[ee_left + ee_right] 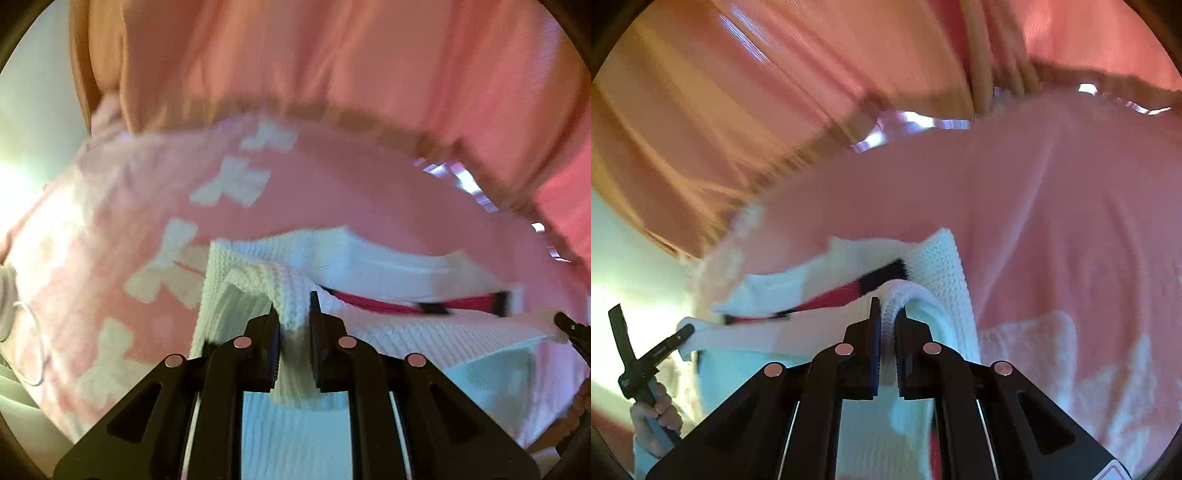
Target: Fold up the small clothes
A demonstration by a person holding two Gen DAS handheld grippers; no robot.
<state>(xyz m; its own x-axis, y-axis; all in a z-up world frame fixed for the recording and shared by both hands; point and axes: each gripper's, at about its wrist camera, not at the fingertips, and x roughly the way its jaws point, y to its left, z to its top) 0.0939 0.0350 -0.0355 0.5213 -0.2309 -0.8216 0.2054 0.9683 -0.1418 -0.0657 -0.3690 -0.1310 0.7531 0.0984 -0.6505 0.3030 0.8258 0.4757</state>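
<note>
A small white knitted garment (406, 332) with a red and black stripe (384, 304) hangs stretched between my two grippers above a pink blanket (332, 184) with white bow shapes. My left gripper (293, 317) is shut on a bunched corner of the knit. In the right wrist view my right gripper (888, 317) is shut on the opposite rolled edge of the white garment (934, 273). The left gripper (683, 332) shows at the lower left there, held by a hand (657, 413). The right gripper's tip (569, 328) shows at the right edge of the left wrist view.
A pink-orange curtain or bedding (332, 55) fills the background behind the blanket. A white cable (29, 343) lies at the left edge of the blanket. Both pictures are blurred by motion.
</note>
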